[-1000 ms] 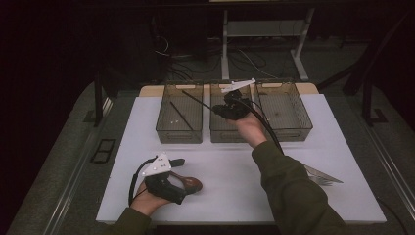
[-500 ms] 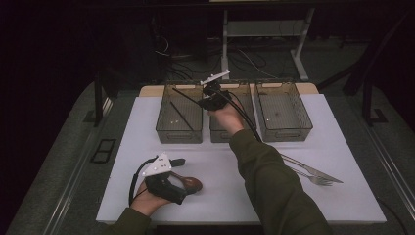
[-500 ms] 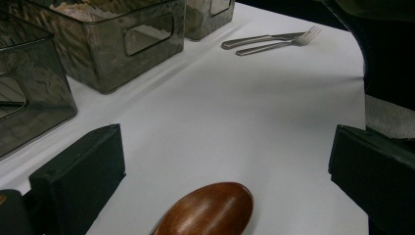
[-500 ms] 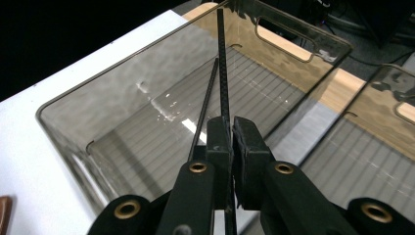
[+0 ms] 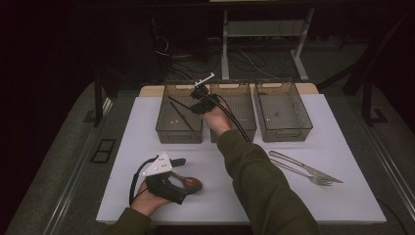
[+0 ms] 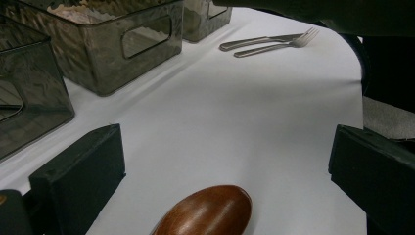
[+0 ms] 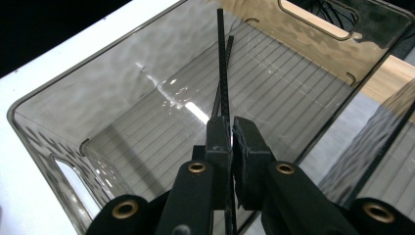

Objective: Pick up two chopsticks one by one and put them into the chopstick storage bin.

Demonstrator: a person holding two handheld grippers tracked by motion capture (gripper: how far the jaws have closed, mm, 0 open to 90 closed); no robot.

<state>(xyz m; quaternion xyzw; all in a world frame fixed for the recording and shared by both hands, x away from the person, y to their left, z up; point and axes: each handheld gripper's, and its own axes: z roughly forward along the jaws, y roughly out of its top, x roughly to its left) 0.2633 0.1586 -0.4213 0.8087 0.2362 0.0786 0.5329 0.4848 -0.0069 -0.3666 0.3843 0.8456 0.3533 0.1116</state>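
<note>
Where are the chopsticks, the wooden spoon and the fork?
chopsticks (image 7: 224, 73), right gripper view, on the black shafts above the jaws.
wooden spoon (image 6: 208, 214), left gripper view, on its brown bowl.
fork (image 5: 320, 180), high view, near its tines.

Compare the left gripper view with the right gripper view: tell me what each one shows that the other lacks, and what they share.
Left gripper view: a brown wooden spoon bowl lying between wide-open jaws, plus a knife and fork side by side farther off.

Right gripper view: the right gripper shut on black chopsticks that reach down into the leftmost bin.

Both: smoky transparent bins and the white tabletop.
</note>
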